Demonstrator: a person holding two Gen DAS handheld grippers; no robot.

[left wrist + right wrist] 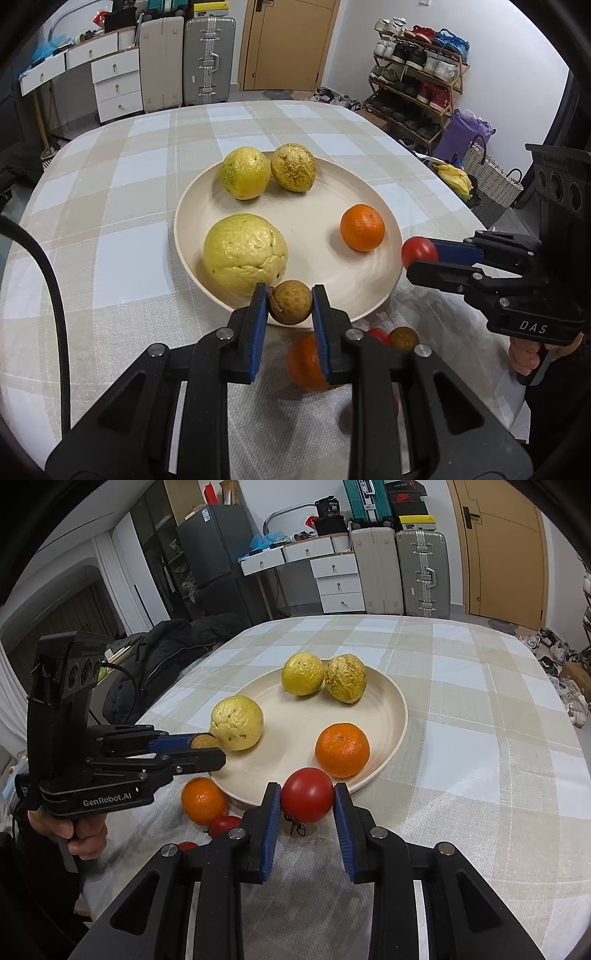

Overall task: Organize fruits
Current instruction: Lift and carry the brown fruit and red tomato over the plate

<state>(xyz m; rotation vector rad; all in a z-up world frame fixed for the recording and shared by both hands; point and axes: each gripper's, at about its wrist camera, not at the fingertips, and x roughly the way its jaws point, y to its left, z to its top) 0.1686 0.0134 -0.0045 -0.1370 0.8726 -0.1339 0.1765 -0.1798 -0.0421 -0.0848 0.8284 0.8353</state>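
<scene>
A cream plate point(332, 184) point(399, 701) on the checked tablecloth holds three wrinkled yellow fruits point(244, 254) point(237, 723) and an orange point(362, 227) point(342, 750). My left gripper point(290, 301) point(207, 746) is shut on a small brown fruit point(290, 302) point(205, 741) over the plate's near rim. My right gripper point(307, 795) point(417, 256) is shut on a red tomato point(307, 794) point(419, 252) just off the plate's edge. Loose on the cloth lie another orange point(203, 800) point(304, 363), a small tomato point(224, 824) point(378, 335) and a brown fruit point(403, 338).
A person's hand point(79, 830) grips the left tool's handle. A dark jacket point(166, 653) lies off the table's left side. Suitcases point(208, 61), white drawers point(116, 86) and a shoe rack point(417, 77) stand beyond the table's far edge.
</scene>
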